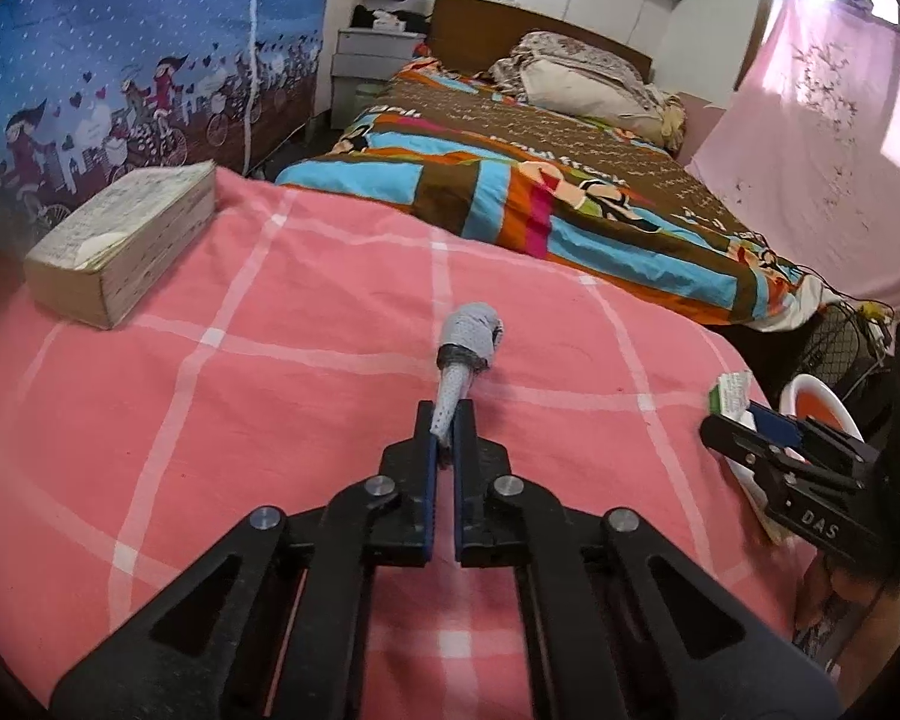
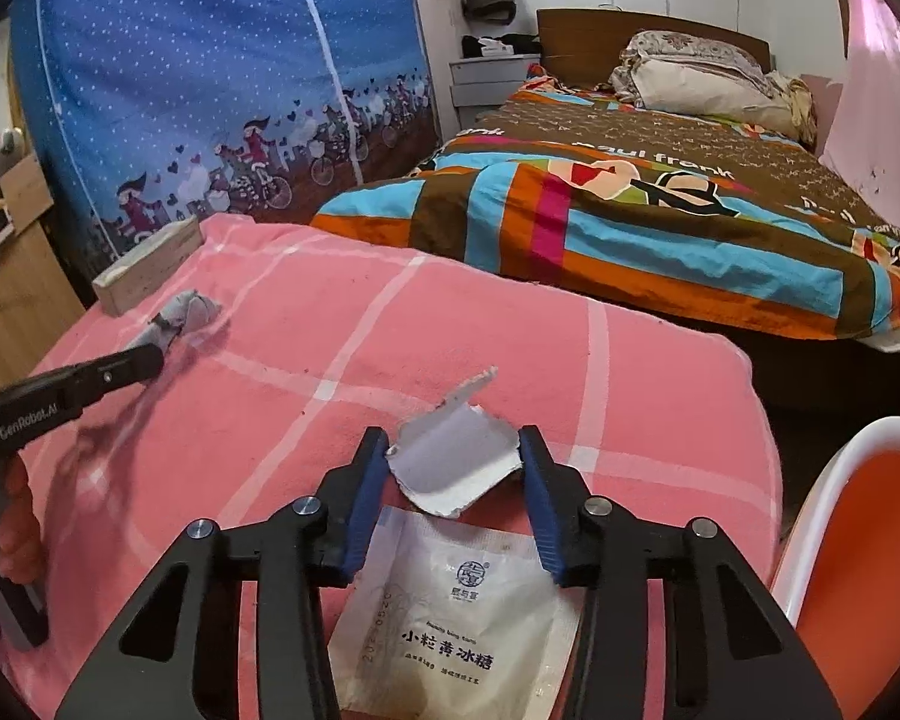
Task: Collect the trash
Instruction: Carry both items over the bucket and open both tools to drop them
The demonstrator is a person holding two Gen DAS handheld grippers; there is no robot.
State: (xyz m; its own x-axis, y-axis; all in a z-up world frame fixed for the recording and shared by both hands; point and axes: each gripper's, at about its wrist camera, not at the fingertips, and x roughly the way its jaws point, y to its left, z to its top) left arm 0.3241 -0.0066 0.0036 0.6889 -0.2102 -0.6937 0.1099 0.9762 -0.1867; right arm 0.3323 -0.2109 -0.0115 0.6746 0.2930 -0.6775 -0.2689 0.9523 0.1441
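Left wrist view: my left gripper (image 1: pixel 448 420) is clenched on the thin tail of a grey twisted wrapper (image 1: pixel 465 348), whose bulbous head points to 12 o'clock over the pink checked cloth (image 1: pixel 240 420). I cannot tell for certain whether the wrapper has cleared the cloth or rests on it. A thick old book (image 1: pixel 120 240) lies at 10 o'clock, well apart. At 3 o'clock my right gripper (image 1: pixel 735 420) reaches in near a scrap with green print (image 1: pixel 731 391), and behind it shows the rim of an orange-and-white bin (image 1: pixel 810 387), just off the table edge. Nothing appears dropped into it from this angle.

Right wrist view: my right gripper (image 2: pixel 453 459) stands spread wide, its blue pads either side of a torn white card scrap (image 2: pixel 456 468); the pads look close to its edges, but I judge the grip not yet made. Directly below, at 6 o'clock, a white sachet with Chinese print (image 2: pixel 456 618) lies flat on the cloth. The bin (image 2: pixel 858 540) waits at 4 o'clock, what shows of its orange inside looking bare. At 9 o'clock my left gripper (image 2: pixel 156 354) holds the grey wrapper (image 2: pixel 189 312).

By my reckoning the collection is early: one piece in hand, at least two on the cloth, none visibly binned.
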